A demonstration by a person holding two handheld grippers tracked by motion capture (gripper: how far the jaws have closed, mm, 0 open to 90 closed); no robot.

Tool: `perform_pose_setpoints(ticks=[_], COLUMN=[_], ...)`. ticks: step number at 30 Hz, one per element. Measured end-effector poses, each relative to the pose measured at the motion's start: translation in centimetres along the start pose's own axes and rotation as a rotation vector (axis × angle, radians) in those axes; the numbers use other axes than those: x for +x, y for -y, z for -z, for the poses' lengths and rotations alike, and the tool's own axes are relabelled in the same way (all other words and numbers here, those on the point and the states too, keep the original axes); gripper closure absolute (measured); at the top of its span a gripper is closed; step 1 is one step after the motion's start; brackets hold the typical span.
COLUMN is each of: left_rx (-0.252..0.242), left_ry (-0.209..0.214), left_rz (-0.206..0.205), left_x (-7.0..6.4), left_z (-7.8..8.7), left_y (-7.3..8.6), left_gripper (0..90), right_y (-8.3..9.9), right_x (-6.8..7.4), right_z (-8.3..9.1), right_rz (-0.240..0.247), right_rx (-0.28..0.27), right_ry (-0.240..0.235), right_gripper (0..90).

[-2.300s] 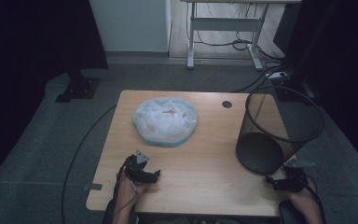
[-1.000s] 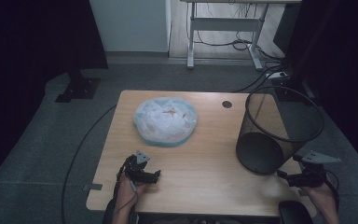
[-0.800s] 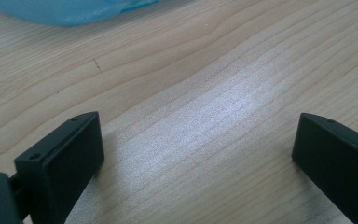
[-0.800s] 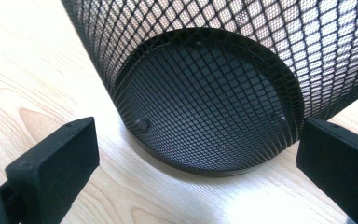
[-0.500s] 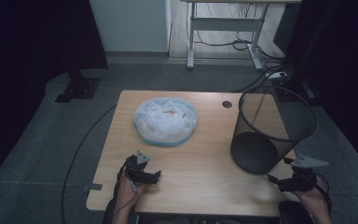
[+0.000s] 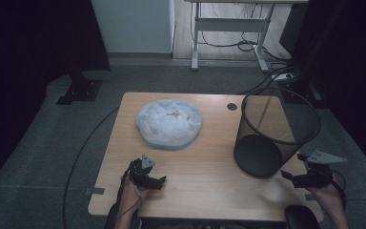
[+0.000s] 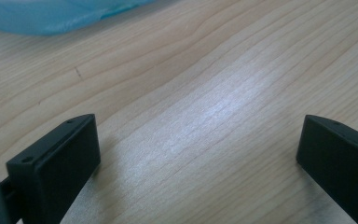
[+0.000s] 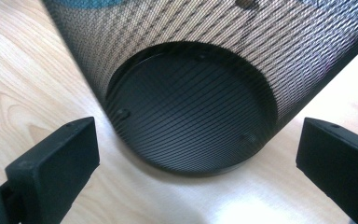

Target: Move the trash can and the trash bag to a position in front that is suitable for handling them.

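Here the black mesh bin [image 6: 274,136] stands near the bench's [image 6: 209,191] right edge, tilted toward the right hand-held gripper [image 6: 293,176], which sits just beside its base with jaws spread wide and grasping nothing. The left hand-held gripper [image 6: 159,181] rests near the front edge, jaws likewise parted over bare wood. A pale blue-rimmed bag [image 6: 169,124] lies toward the far edge, apart from both.

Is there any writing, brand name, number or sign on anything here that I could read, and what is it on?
None can be read. The black mesh bin, the white bundle with a blue edge, the wooden table, the left gripper and the right gripper all look plain, with no words, labels, numbers or signs.
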State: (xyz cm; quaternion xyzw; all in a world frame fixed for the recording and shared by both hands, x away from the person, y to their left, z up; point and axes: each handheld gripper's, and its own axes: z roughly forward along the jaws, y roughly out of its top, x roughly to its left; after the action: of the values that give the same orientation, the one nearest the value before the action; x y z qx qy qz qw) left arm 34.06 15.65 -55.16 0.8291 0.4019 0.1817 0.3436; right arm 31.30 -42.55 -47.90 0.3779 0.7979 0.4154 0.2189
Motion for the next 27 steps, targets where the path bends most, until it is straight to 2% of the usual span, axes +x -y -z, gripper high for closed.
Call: perform_pose_setpoints(ticks=[4,8,11,16,20,22,24,27], left_rx=[-0.063,-0.086,-0.101,-0.137,-0.165,-0.177,-0.192,-0.218], left_ry=[0.028,0.042,0.061,0.082,0.105,0.122,0.143,0.187], left_rz=[0.011,-0.022,-0.029,-0.057,-0.098,-0.121,-0.142,-0.169], left_x=[-0.3,-0.9,-1.3,-2.1,-3.1,-3.7,-4.5,-5.8], left_z=[0.5,0.9,1.1,1.0,0.6,0.3,0.0,-0.7], left_y=[-0.5,-1.3,-2.0,-4.3,-6.7,-7.9,-9.3,-11.5], left_gripper=[0.0,0.0,0.0,0.0,0.0,0.0,0.0,0.0], right_y=[-0.6,-1.0,-1.2,-1.8,-2.3,-2.4,-2.6,-3.0], right_x=[-0.7,0.1,0.9,2.6,3.2,2.8,1.9,0.3], right_z=[-0.5,-1.0,-1.3,-2.0,-2.4,-2.3,-2.0,-1.9], right_rz=[0.039,0.092,0.103,0.139,0.169,0.184,0.166,0.146], right_rx=[-0.005,0.037,0.034,0.035,0.033,0.032,0.027,0.011], right_ry=[-0.052,-0.025,-0.041,-0.075,-0.139,-0.121,-0.093,-0.084], right_gripper=[0.0,0.0,0.0,0.0,0.0,0.0,0.0,0.0])
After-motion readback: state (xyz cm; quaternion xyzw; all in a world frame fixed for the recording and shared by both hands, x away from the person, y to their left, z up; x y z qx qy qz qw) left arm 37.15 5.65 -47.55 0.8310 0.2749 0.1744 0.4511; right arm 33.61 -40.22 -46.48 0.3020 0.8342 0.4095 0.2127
